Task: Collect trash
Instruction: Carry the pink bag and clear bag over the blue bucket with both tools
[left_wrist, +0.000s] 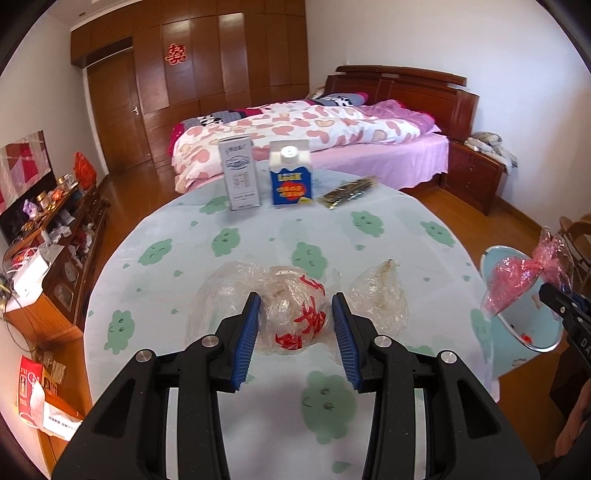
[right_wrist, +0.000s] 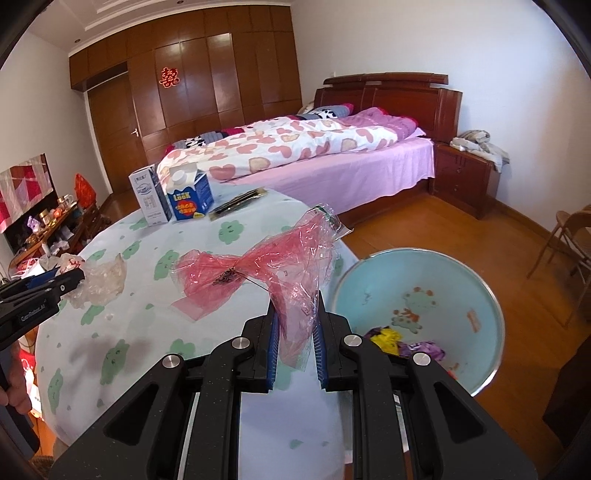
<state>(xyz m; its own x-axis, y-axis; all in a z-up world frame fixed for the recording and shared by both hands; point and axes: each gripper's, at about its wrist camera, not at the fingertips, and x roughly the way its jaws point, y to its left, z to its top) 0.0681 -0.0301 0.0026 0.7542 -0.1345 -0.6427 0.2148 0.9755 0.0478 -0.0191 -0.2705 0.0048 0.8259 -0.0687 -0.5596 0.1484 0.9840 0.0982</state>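
Black two-finger tongs with blue ribbed pads, the right gripper (right_wrist: 295, 334), stand nearly shut on a crumpled sheet of red-pink clear cellophane (right_wrist: 258, 271), which fans up and left from the pads over the table's right edge. Just right of it and lower, beside the table, sits a round pale-blue plastic basin (right_wrist: 424, 280) with coloured wrappers already in its bottom; judging from this, the drop calls for a short carry rightward.

On the left gripper (left_wrist: 295, 325), the pads sit at a narrow spread against both sides of a balled clear plastic bag with red print (left_wrist: 295, 317), apparently gripping it. A second crumpled clear bag (left_wrist: 380, 295) lies just to its right on the round table with a pale cloth patterned in green clouds (left_wrist: 258, 229). From there the basin is well off to the right, so the right hand is nearer.
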